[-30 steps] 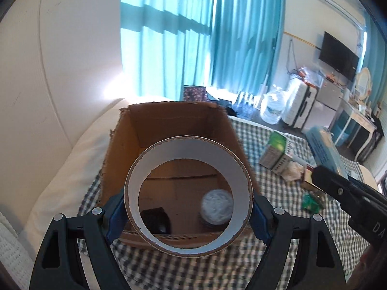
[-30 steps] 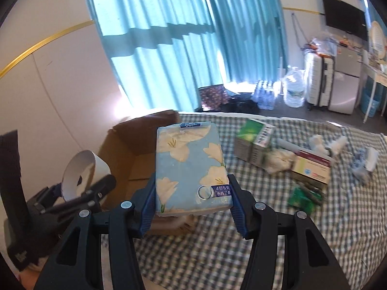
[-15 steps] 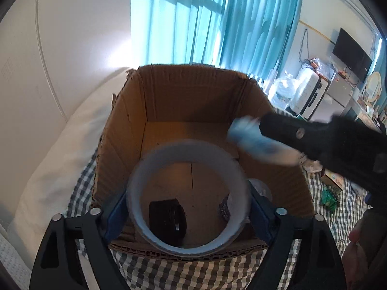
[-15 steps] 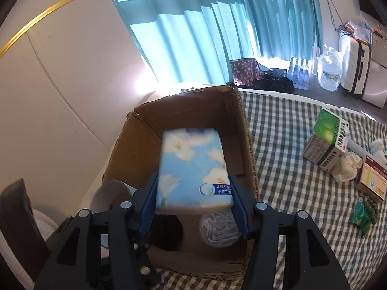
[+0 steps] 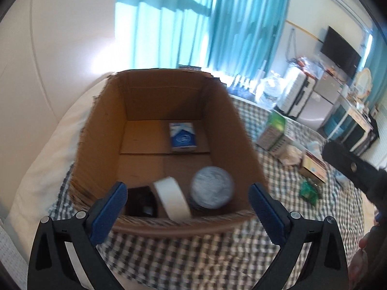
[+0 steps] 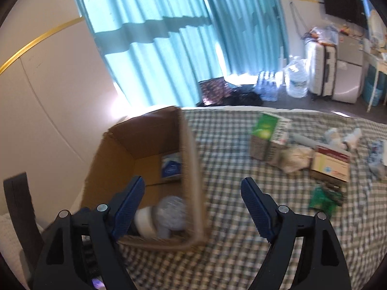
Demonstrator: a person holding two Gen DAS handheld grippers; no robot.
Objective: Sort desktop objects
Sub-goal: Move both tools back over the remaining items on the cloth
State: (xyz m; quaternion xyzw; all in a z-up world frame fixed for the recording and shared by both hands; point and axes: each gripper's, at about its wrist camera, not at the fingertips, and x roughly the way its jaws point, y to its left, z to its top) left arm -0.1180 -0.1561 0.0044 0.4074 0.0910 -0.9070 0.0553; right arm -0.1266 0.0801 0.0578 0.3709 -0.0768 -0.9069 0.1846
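Sorting looks partly done: the cardboard box [image 5: 167, 130] at the left of the checked cloth [image 5: 193, 251] already holds a dark object [image 5: 141, 201] in its near left corner, a white tape roll [image 5: 171, 199] tipped on edge beside it, a round silver-lidded container [image 5: 211, 187] to the right of that, and a blue tissue pack [image 5: 182, 137] lying flat toward the far wall. The left gripper [image 5: 185, 207] hangs over the box's near rim with its jaws opening wide and nothing between the pads; a second ago they clamped the tape roll, which now sits free inside. The right gripper [image 6: 192, 197], straddling the box's right wall in its own view, is likewise opening and bare, whereas a second ago it carried the flowered tissue pack, since dropped into the box. Further right, well apart from the box, several things are still to be gathered, as I judge it: a green carton [image 6: 264, 133], a crumpled tissue [image 6: 296, 155], a red-and-yellow box [image 6: 330, 165], a small green packet [image 6: 325, 197], and some pale bits at the far right edge, too blurred to name. So roughly four items are in, and about as many wait on the cloth.
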